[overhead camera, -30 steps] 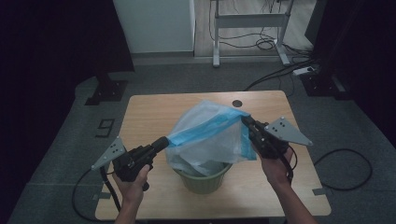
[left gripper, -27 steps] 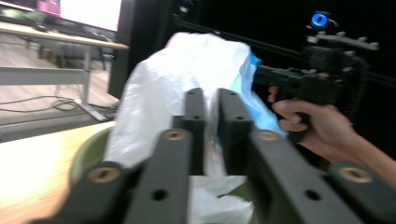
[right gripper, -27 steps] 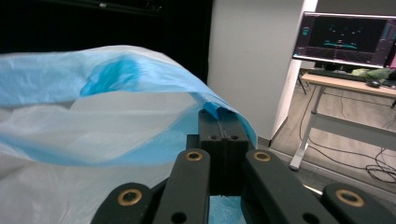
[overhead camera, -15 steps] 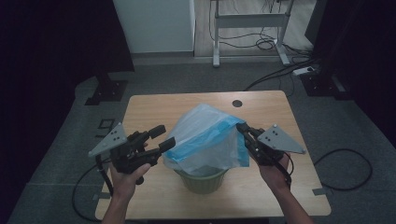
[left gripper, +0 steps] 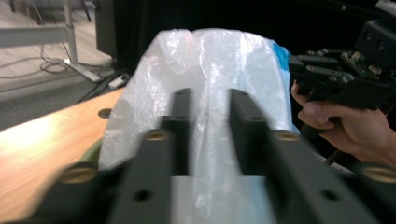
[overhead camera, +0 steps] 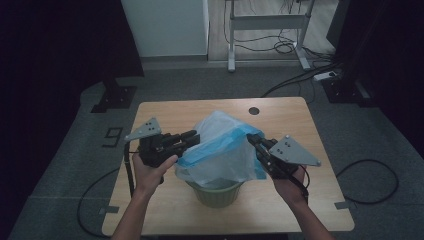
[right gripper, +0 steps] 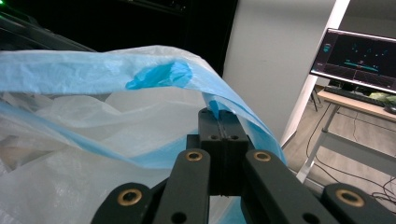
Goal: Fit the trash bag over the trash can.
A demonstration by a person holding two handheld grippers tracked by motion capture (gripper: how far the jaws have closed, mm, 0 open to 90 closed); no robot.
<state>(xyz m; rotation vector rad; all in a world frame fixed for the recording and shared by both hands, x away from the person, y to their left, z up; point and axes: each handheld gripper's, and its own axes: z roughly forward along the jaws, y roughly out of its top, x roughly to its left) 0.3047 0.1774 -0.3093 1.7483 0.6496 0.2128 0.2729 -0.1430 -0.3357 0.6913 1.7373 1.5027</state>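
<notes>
Plastic bag point(overhead camera: 225, 150), right gripper point(right gripper: 218, 122) fingers clamped (left's point(left gripper: 208, 121) parted)

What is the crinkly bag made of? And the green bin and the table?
The bag looks like thin plastic film, see-through white with a blue rim, wrinkled and glossy. The green bin seems matte moulded plastic. The table looks like wood or wood-look board, showing pale grain.

Wood table point(overhead camera: 320, 200) w/ hole point(overhead camera: 254, 110); metal desk frame point(overhead camera: 265, 22), monitor point(right gripper: 357, 60) behind
</notes>
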